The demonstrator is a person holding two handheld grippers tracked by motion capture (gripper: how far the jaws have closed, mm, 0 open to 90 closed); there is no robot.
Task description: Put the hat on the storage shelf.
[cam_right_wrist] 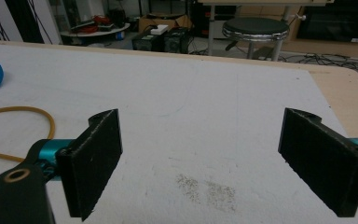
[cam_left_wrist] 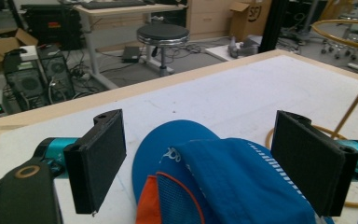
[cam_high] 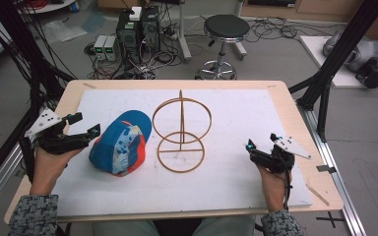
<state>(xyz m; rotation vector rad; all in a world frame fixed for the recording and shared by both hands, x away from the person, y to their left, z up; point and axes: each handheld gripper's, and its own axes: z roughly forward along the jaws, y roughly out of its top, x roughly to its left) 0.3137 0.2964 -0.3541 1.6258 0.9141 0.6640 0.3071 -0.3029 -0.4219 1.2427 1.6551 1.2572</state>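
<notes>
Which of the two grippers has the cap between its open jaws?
The left gripper: its wide-open jaws stand either side of the blue and orange cap without pressing it. The right gripper, also open, has bare white mat between its jaws.

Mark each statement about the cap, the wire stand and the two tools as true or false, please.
1. The left tool is shut on the cap. False: its jaws stand open, with the cap between them but not pressed.
2. The cap lies to the left of the wire stand. True.
3. The cap hangs on the wire stand. False: it lies on the white mat.
4. The right tool is open and holds nothing. True.
</notes>
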